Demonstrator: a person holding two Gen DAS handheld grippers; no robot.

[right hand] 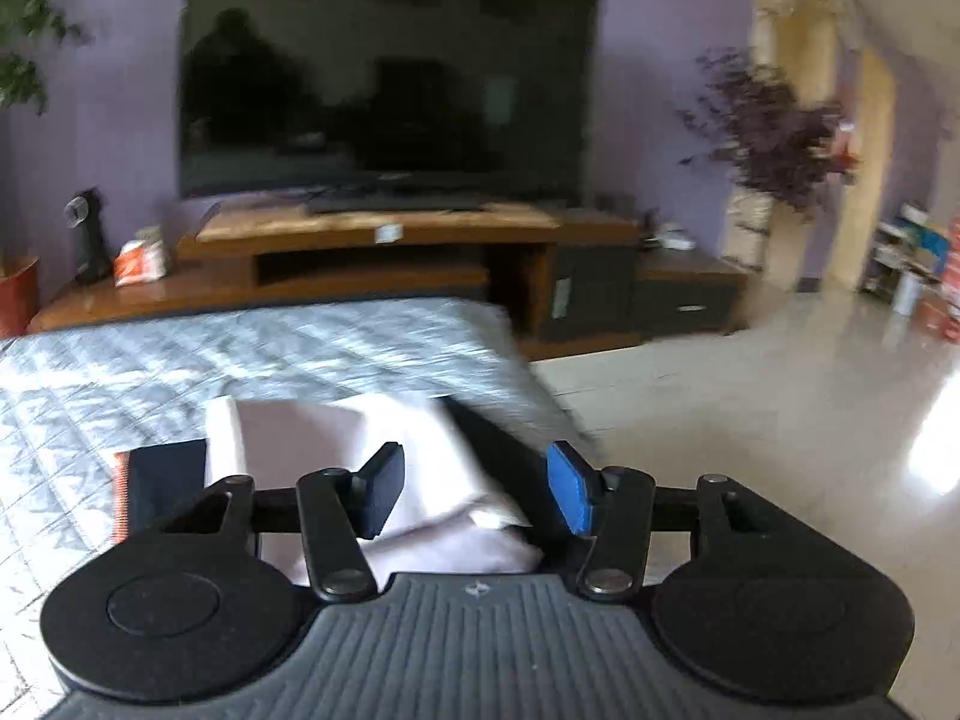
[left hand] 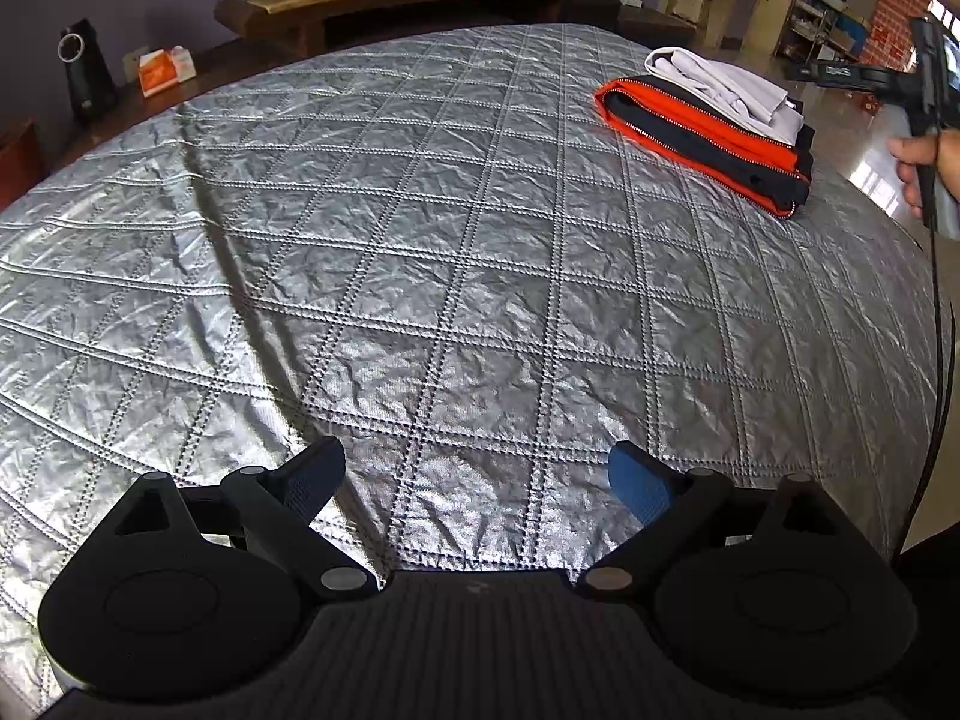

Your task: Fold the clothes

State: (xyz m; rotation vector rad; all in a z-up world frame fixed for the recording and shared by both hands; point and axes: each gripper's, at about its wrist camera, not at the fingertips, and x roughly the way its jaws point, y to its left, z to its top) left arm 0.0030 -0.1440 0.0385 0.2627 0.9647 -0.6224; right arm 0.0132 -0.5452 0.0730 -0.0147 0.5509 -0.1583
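Both tongs stand spread with nothing between their pads. Left gripper (left hand: 477,483), seen from its own camera, hangs over the bare near part of the bed with its jaws wide apart, one pad black and the other blue. Right gripper (right hand: 477,495) hangs just above the clothes pile, its jaws parted and clear of the cloth below; in the left view the same tool appears at the far right edge, held in the person's hand (left hand: 918,159), with a thin black cable (left hand: 936,360) trailing down from it.

Silver quilted cover (left hand: 420,240): the largest surface, crinkled, stitched in a diamond grid, spread over the whole bed. Television (right hand: 384,72): dark screen against the purple wall, standing on a long wooden cabinet (right hand: 372,234) beyond the bed's far end. Tiled floor (right hand: 750,396): pale and glossy, to the right of the bed.

Folded clothes: a stack near the far right corner of the cover. Orange and black jacket (left hand: 708,138), folded flat with its zip along the edge, lies at the bottom; a pale folded garment (left hand: 729,90) lies on top of it.

Smaller items: a dried dark-leaved plant (right hand: 774,144) right of the cabinet, a black cylindrical device (left hand: 87,75) on the cabinet's low left end, and an orange and white packet (left hand: 165,69) just beside it.
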